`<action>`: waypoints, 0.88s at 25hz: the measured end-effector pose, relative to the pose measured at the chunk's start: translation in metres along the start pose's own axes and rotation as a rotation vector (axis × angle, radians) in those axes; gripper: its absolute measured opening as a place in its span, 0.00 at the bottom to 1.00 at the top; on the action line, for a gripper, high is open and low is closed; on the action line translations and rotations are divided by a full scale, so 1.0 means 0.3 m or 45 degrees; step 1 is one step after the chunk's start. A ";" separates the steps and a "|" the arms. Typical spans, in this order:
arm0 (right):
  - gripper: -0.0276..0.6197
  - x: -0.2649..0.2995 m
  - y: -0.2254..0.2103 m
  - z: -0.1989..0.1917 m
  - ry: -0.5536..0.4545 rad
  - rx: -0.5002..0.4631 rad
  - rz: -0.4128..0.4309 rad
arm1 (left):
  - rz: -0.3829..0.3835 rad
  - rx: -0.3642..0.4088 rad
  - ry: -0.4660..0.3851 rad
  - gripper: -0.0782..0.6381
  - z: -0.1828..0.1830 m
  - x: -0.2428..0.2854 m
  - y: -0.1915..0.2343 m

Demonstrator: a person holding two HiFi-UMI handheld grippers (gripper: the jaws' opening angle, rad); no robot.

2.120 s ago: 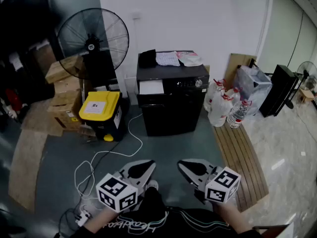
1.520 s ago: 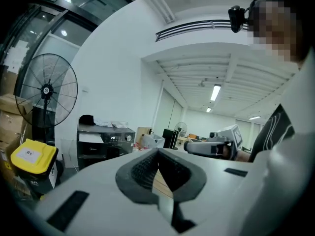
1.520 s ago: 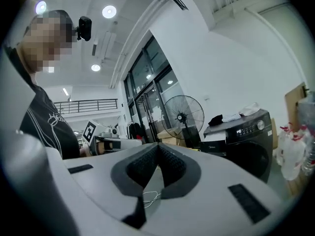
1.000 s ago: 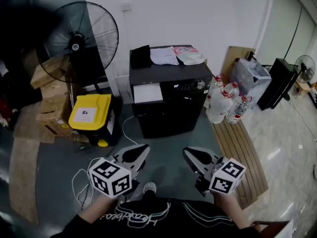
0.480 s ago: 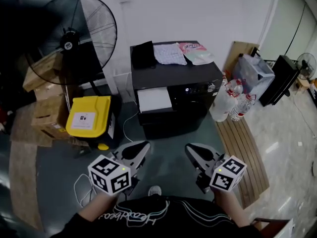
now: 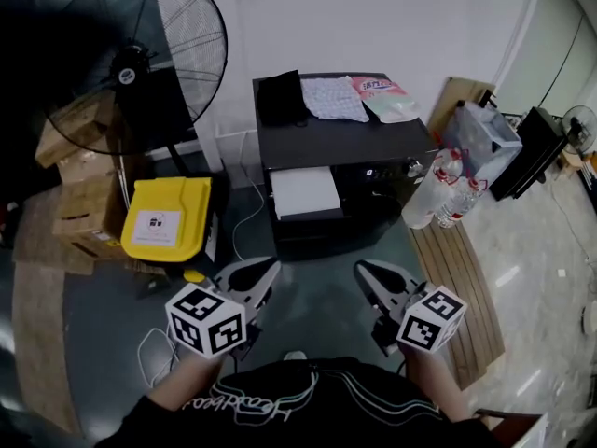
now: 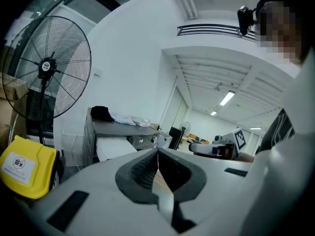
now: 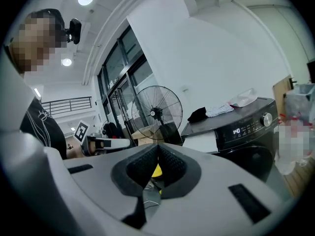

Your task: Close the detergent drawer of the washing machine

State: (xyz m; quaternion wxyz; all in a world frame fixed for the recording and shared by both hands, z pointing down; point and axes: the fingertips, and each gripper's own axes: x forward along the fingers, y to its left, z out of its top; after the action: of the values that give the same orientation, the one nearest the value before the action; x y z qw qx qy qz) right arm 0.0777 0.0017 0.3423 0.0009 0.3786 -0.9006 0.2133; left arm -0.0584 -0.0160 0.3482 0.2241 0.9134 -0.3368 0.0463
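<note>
A black washing machine (image 6: 354,147) stands against the white wall ahead. Its white detergent drawer (image 6: 303,192) sticks out of the upper left of the front. My left gripper (image 6: 270,267) and right gripper (image 6: 362,269) are held side by side low in the head view, both short of the machine and touching nothing. Each has its jaws shut with nothing between them. In the left gripper view the drawer (image 7: 114,147) shows just beyond the left gripper (image 7: 158,151). In the right gripper view the drawer (image 8: 204,142) sits right of the right gripper (image 8: 158,146), beside the lit control panel (image 8: 248,128).
A big floor fan (image 6: 131,63) and cardboard boxes (image 6: 79,180) stand left of the machine, with a yellow-lidded bin (image 6: 168,217) in front of them. Water bottles (image 6: 438,194) and a wooden slatted board (image 6: 457,287) lie to its right. Cloths (image 6: 331,96) rest on top; a cable (image 6: 154,343) trails on the floor.
The view has drawn closer to the washing machine, which now sits larger and nearer. Both grippers stay shut and keep their places in front of the body.
</note>
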 end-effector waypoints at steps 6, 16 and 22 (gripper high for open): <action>0.09 0.041 -0.052 -0.028 0.036 -0.021 -0.029 | 0.005 -0.019 0.013 0.14 -0.018 0.028 0.053; 0.09 0.152 -0.216 -0.115 0.174 -0.105 -0.124 | 0.111 -0.013 0.053 0.14 -0.059 0.089 0.181; 0.09 0.250 -0.350 -0.141 0.194 0.038 -0.147 | 0.178 -0.022 0.079 0.14 -0.068 0.139 0.273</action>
State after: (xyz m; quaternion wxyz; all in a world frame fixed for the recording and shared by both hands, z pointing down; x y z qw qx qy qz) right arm 0.0891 -0.0984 0.4333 0.0758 0.4124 -0.8714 0.2545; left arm -0.0771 -0.0869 0.4074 0.2387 0.8837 -0.3930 0.0872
